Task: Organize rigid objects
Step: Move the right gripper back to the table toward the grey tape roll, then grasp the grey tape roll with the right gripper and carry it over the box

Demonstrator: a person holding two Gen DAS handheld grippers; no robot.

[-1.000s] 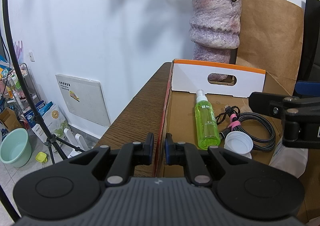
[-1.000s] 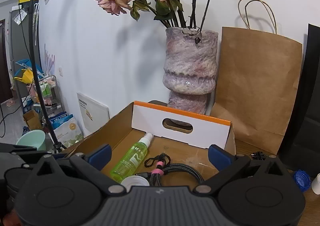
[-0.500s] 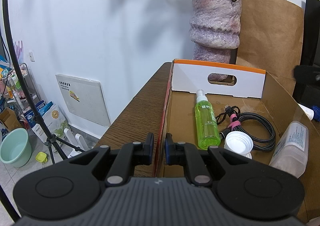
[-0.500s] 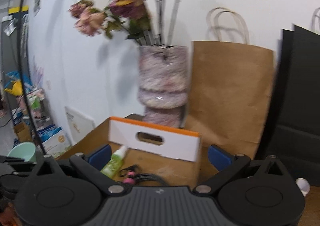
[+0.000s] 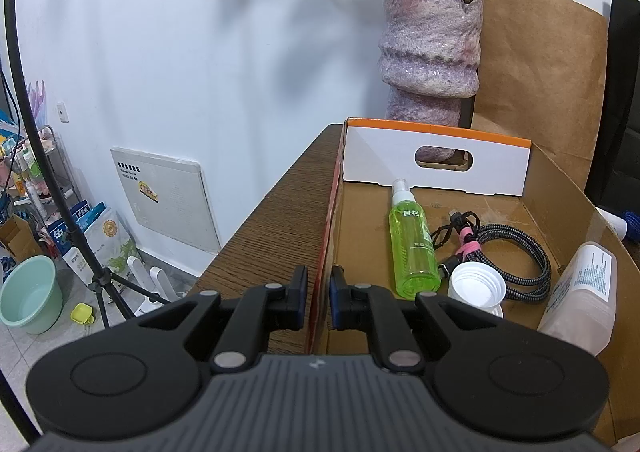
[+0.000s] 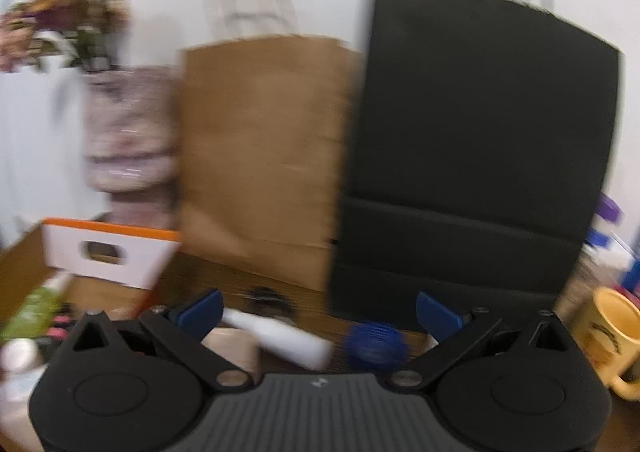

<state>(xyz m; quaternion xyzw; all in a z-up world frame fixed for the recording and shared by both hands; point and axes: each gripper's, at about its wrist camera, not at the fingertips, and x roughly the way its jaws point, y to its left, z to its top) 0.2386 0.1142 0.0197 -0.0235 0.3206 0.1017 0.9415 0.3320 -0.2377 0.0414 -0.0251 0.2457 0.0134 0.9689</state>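
My left gripper [image 5: 319, 300] is shut on the near left wall of the cardboard box [image 5: 326, 236]. Inside the box lie a green spray bottle [image 5: 412, 244], a braided cable [image 5: 516, 256], a white cup [image 5: 476, 286] and a clear plastic bottle [image 5: 580, 292]. My right gripper [image 6: 316, 310] is open and empty, to the right of the box [image 6: 112, 252]. Below it on the wooden table lie a white tube [image 6: 280, 338] and a blue ribbed cap [image 6: 376, 344]. The right wrist view is blurred.
A purple vase [image 5: 430, 51] with flowers, a brown paper bag [image 5: 540, 83] and a black bag [image 6: 480, 139] stand behind the box. A yellow mug [image 6: 608, 336] stands at the right. A tripod [image 5: 52, 179] and a green basin [image 5: 28, 300] are on the floor to the left.
My right gripper has left the box and swung right, facing the bags and the table beside the box. The clear plastic bottle now lies in the box. My left gripper has not moved.
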